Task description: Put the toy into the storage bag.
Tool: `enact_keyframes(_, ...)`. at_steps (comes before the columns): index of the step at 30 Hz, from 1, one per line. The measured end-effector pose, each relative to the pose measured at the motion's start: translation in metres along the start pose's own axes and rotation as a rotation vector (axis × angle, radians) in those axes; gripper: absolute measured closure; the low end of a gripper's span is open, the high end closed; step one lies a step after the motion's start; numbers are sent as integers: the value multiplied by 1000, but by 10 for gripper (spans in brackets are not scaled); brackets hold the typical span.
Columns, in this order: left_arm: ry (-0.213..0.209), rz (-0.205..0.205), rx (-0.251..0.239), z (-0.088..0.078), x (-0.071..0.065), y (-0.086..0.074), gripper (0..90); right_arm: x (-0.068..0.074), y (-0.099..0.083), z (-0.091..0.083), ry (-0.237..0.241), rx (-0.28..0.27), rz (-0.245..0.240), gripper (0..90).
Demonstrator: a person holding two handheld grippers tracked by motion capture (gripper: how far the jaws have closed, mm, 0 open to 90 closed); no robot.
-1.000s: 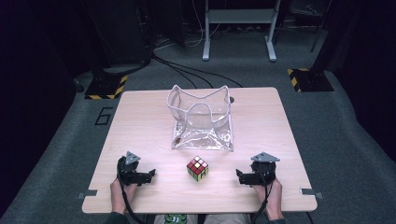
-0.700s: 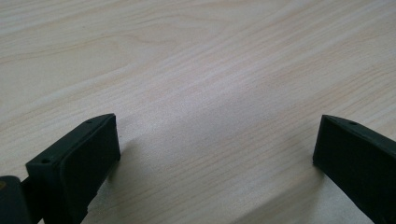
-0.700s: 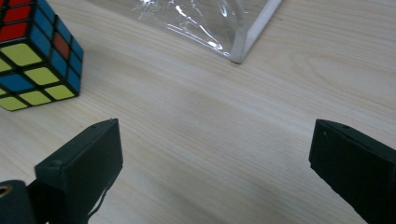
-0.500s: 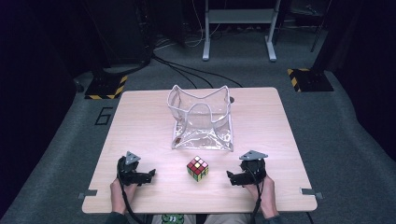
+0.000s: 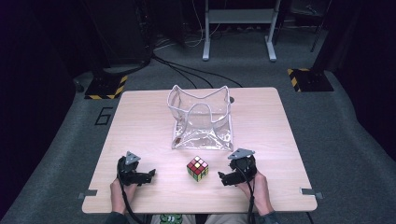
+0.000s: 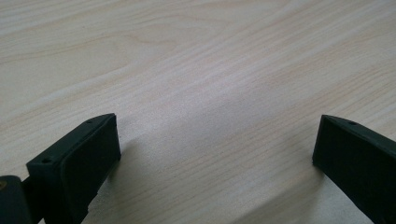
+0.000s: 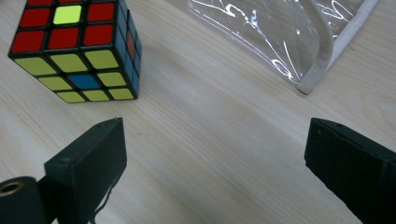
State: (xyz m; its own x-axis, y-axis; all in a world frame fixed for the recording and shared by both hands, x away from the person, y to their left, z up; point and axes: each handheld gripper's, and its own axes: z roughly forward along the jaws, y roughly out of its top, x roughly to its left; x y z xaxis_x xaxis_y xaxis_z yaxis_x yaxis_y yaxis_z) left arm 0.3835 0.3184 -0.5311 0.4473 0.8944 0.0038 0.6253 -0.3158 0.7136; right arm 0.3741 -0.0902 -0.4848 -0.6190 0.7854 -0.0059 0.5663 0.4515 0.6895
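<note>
High view: the puzzle cube sits on the table between the left gripper and right gripper, untouched, before the clear pouch. Gripper views: both jaw pairs are spread and empty; the cube lies just beyond the right gripper's left jaw, so grasping and probably bagging remain.

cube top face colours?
Red squares around one yellow-green centre on the cube; clearest in the right gripper view.
</note>
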Motion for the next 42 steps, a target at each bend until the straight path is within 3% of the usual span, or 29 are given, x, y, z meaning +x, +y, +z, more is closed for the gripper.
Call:
enact_keyframes(20, -5, -3, 3, 0, 0, 0, 6, 21, 32, -3, 57, -55, -26, 66)
enact_keyframes(23, -5, -4, 2, 0, 0, 0, 7, 26, 36, -1, 57, -53, -56, 66)
enact_keyframes(30, -5, -4, 3, 0, 0, 0, 7, 40, 44, 9, 105, -29, -92, 86)
enact_keyframes(36, -5, -4, 3, 0, 0, 0, 7, 56, 46, 21, 105, 12, -120, 85)
enact_keyframes(42, -7, -11, 1, 0, -1, 0, 8, 59, 49, 32, 126, 30, -140, 86)
